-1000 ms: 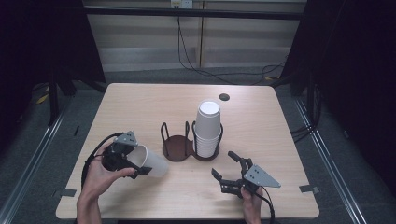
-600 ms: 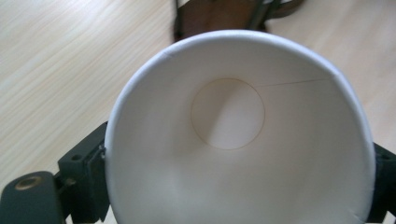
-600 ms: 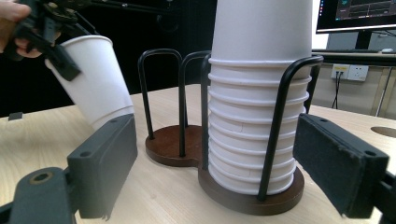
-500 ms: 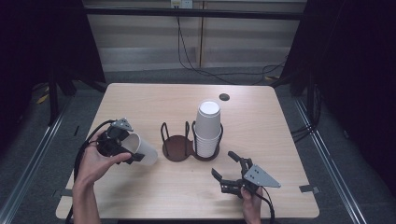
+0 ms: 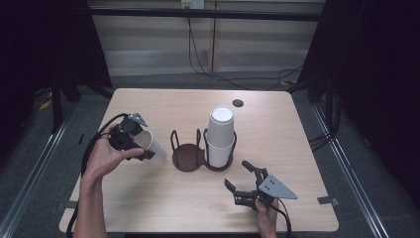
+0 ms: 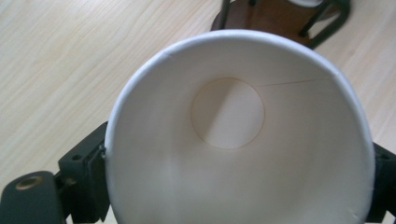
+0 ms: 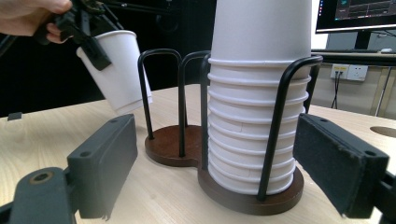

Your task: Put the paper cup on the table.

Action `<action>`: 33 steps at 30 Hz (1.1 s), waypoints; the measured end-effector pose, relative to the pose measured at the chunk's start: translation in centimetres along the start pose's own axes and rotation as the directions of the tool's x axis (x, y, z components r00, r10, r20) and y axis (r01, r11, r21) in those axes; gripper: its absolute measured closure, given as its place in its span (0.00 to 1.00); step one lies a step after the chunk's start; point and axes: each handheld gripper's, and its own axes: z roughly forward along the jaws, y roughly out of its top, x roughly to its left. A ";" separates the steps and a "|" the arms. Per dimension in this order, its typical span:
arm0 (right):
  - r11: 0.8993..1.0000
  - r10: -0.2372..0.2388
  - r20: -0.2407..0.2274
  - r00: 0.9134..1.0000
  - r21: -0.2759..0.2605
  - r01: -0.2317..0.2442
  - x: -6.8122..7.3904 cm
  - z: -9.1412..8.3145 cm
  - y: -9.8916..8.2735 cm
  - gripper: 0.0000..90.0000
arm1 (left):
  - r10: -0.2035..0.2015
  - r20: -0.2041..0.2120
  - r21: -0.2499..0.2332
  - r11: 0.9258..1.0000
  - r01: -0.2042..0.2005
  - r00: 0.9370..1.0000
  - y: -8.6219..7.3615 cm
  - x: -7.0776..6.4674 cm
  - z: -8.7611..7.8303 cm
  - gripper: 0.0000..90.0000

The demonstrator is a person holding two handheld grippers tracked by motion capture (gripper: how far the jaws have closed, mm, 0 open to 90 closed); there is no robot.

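Observation:
A white paper cup (image 5: pixel 153 148) hangs tilted above the table's left half, its mouth toward the hand and its base toward the holder. My left gripper (image 5: pixel 140 143) is shut on its rim; in the left gripper view the cup's inside (image 6: pixel 233 140) lies between the black fingers (image 6: pixel 86 172). A tall stack of white cups (image 5: pixel 220 136) stands in the right ring of a dark two-ring wire holder (image 5: pixel 188 156); the left ring is empty. My right gripper (image 5: pixel 236 173) rests open near the front edge, pointing at the stack (image 7: pixel 254 116), apart from it.
The wooden table (image 5: pixel 163 208) has a small dark round hole (image 5: pixel 237 103) at the back right. Cables (image 5: pixel 208 69) trail on the floor behind. Black frames and rails stand at both sides of the table.
The left hand has carried the cup up and farther back, slightly away from the holder. The right gripper has stayed where it was.

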 end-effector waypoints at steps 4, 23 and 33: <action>1.000 0.000 0.000 1.000 0.000 0.000 0.0 0.0 0.0 0.15 | 0.005 -0.006 0.037 0.999 -0.005 1.000 0.5 1.1 0.0 0.12; 1.000 -0.001 0.003 1.000 0.000 0.001 0.0 0.0 0.0 0.15 | -0.016 -0.056 0.158 0.987 0.025 0.998 1.6 3.1 1.1 0.11; 1.000 -0.002 0.005 1.000 -0.001 0.002 0.1 0.0 0.0 0.15 | 0.014 -0.067 0.161 0.987 -0.003 0.998 2.7 2.4 3.1 0.09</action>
